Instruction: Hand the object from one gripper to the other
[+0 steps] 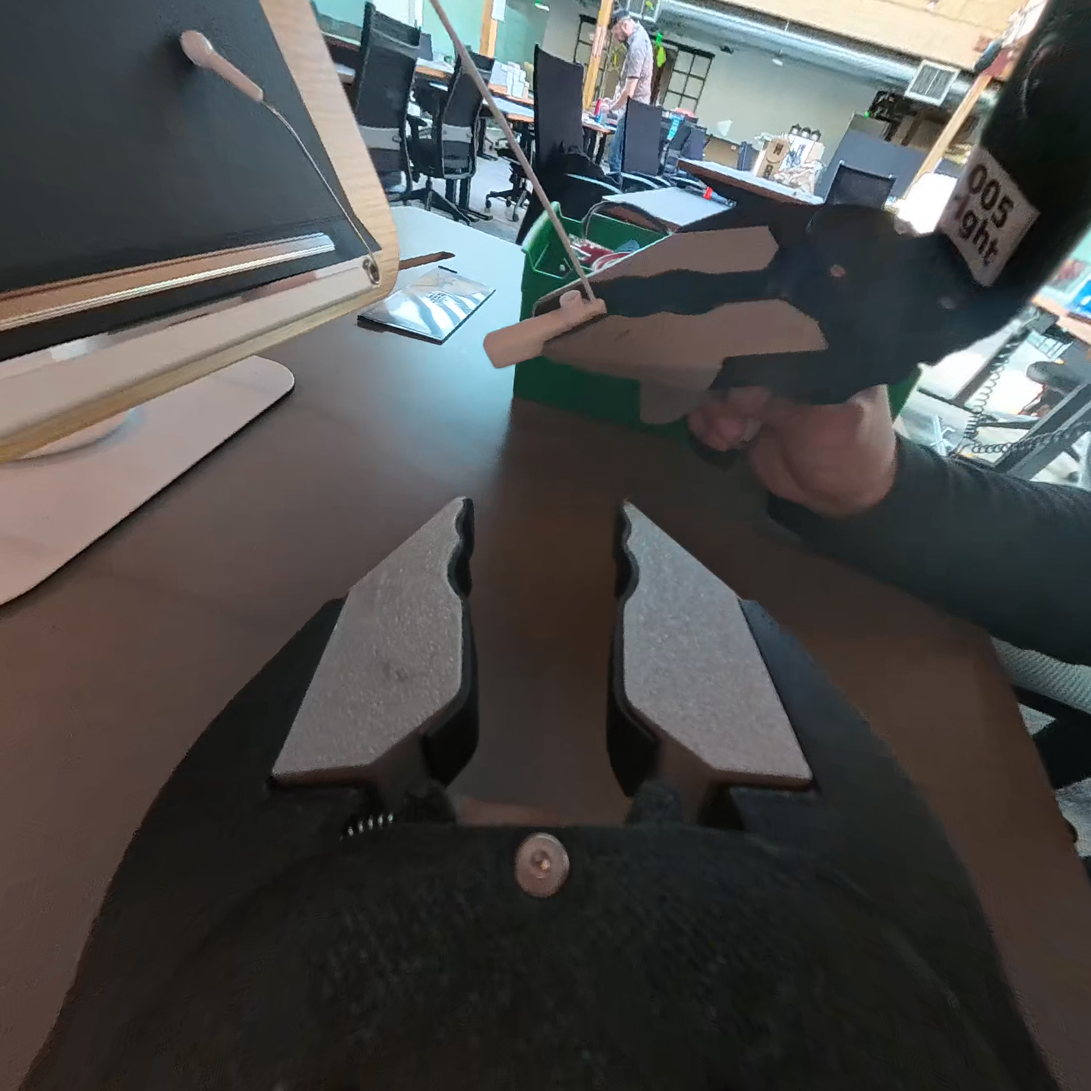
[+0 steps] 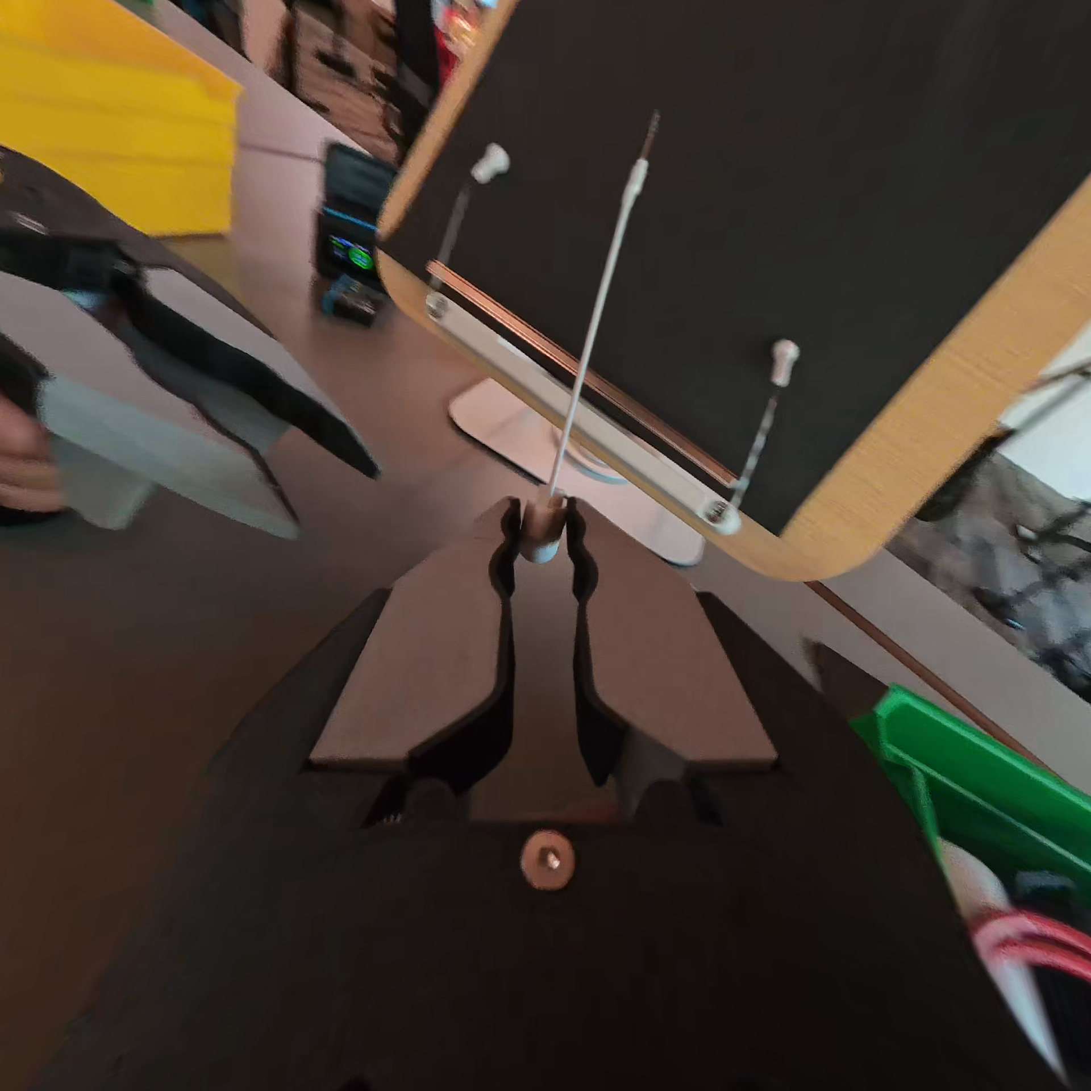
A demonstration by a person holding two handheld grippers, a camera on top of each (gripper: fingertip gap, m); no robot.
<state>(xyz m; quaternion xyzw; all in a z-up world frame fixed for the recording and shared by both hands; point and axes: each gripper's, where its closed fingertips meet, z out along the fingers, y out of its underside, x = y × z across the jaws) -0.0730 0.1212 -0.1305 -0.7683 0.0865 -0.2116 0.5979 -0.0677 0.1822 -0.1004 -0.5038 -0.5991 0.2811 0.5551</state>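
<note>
Nearest, the left gripper (image 1: pixel 543 546) hangs wide open and empty above the dark table (image 1: pixel 366 472). Farther off, the right gripper (image 1: pixel 546 322) (bearing a white printed label (image 1: pixel 987 215)) pinches a pale plug (image 2: pixel 544 528) whose thin cable (image 2: pixel 596 330) rises toward the board (image 2: pixel 767 206).

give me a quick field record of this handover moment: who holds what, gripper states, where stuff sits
object: white adapter cable, plug end pinched, cord sticking up
holder: right gripper, shut on the plug
receiver: left gripper, open, nothing between its fingers
gap: grippers apart, no contact yet
surface: dark table
left side: black board with wood rim, on a stand
behind right gripper: green bin
handover: not yet done
</note>
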